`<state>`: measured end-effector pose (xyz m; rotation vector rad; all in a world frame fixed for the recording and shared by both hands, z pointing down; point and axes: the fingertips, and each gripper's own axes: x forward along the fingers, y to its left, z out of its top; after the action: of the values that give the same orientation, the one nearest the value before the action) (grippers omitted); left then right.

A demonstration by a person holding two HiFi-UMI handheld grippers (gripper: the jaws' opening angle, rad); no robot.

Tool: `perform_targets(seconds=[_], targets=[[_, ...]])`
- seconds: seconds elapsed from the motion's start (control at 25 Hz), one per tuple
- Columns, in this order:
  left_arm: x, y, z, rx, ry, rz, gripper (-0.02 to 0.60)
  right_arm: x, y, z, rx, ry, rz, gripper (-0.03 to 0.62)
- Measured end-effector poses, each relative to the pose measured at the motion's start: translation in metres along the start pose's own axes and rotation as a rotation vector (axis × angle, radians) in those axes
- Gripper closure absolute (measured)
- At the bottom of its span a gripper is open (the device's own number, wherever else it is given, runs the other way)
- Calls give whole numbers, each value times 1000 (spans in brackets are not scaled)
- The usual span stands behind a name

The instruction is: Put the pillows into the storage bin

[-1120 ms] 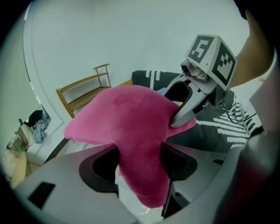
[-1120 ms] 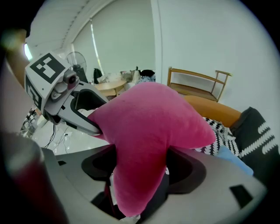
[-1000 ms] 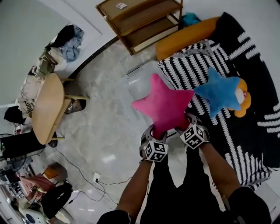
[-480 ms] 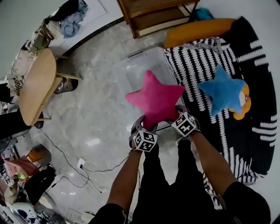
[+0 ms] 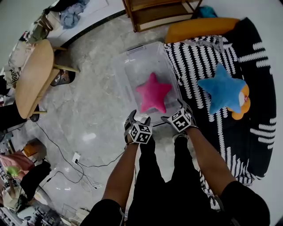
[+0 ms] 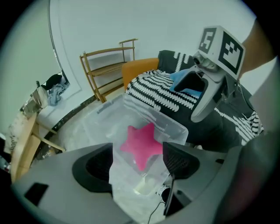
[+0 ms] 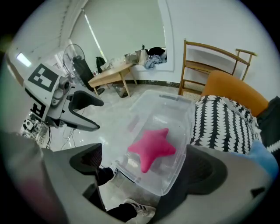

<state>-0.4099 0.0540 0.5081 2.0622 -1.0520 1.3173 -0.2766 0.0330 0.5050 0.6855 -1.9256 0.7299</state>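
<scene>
A pink star pillow lies inside the clear plastic storage bin on the floor; it also shows in the left gripper view and the right gripper view. A blue star pillow rests on the black-and-white striped bedding, to the right of the bin. My left gripper hovers above the bin's near edge, its jaws opening with nothing between them. My right gripper hovers beside it above the near right corner, jaws opening wide, nothing between them.
An orange bolster lies beyond the striped bedding. A wooden shelf rack stands behind the bin. A round wooden table is at the left. A cable trails over the marble floor. An orange plush peeks from under the blue pillow.
Both grippers held the pink star pillow up over the bin earlier; both have let go and it has dropped into the bin. The jaws have spread apart.
</scene>
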Motion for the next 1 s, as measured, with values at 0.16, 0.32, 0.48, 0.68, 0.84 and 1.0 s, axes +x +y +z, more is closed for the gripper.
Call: perform_targets(seconds=[0.16, 0.32, 0.48, 0.68, 0.84, 1.0], targets=[[-9, 11, 0, -15, -21, 46, 239, -11, -5, -22, 18, -3, -32, -4], [-12, 12, 7, 2, -28, 48, 239, -24, -13, -32, 59, -26, -59, -4], [-15, -14, 25, 85, -24, 3, 239, -44, -20, -39, 82, -70, -80, -4], [-2, -68, 79, 156, -81, -38, 239, -75, -62, -62, 174, -161, -122, -4], [7, -121, 121, 169, -130, -83, 239, -111, -99, -94, 224, -177, -186, -4], [18, -162, 157, 180, -157, -127, 239, -150, -137, -118, 215, -199, -269, -4]])
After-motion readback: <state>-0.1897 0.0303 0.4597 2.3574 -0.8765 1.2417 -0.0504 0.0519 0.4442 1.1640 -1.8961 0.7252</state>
